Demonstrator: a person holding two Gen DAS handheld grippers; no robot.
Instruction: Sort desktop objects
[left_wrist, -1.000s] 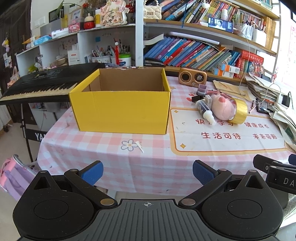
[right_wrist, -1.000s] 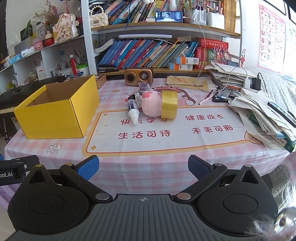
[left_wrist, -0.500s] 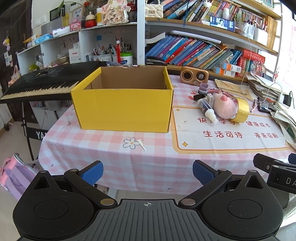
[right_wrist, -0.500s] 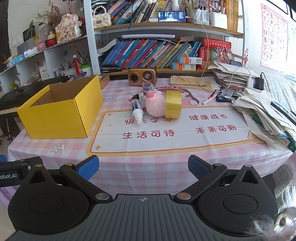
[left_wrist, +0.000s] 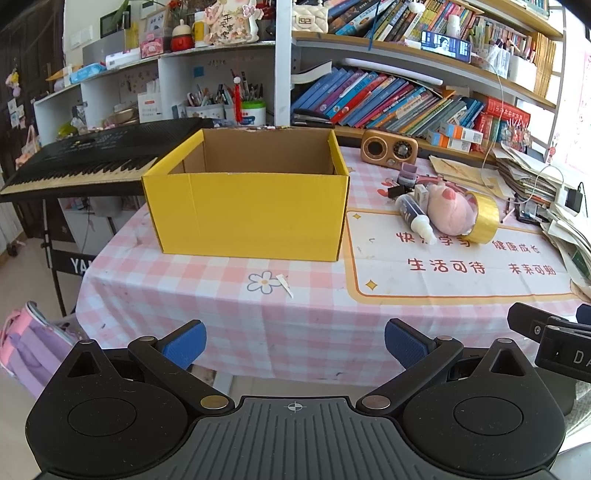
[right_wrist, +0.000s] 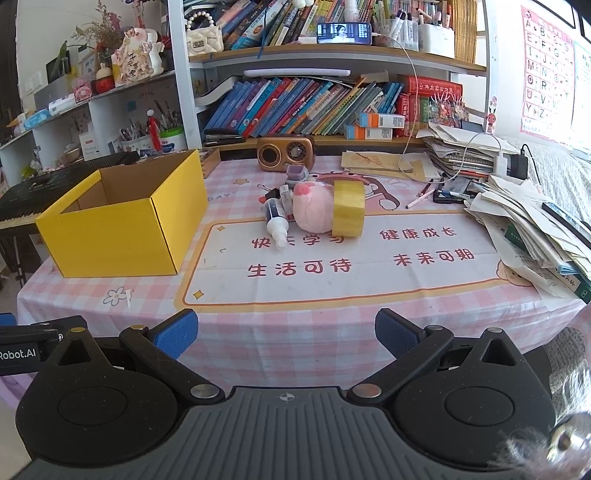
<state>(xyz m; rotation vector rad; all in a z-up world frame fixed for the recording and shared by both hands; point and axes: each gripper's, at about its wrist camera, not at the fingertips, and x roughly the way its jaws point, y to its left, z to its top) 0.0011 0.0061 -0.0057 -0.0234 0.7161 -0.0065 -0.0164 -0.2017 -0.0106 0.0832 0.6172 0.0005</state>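
Note:
An open, empty yellow cardboard box (left_wrist: 247, 218) (right_wrist: 110, 236) stands on the left of the pink checked table. Right of it lies a cluster: a white glue bottle (left_wrist: 413, 218) (right_wrist: 276, 221), a pink plush pig (left_wrist: 448, 214) (right_wrist: 312, 210), a roll of yellow tape (left_wrist: 482, 218) (right_wrist: 349, 212), a small purple jar (right_wrist: 296, 172) and a small white box (right_wrist: 285, 197). My left gripper (left_wrist: 293, 343) hangs open before the table's front edge, facing the box. My right gripper (right_wrist: 286, 332) is open too, short of the front edge, facing the cluster.
A brown retro radio (right_wrist: 286, 152) sits behind the cluster. Heaped papers and books (right_wrist: 535, 229) crowd the table's right side, with pens and a phone (right_wrist: 448, 194) nearby. A black keyboard (left_wrist: 88, 158) stands left of the table, a pink backpack (left_wrist: 26, 347) on the floor. Bookshelves line the back.
Both grippers have moved closer to the table and a little upward; the box and the cluster look larger. Nothing on the table has moved.

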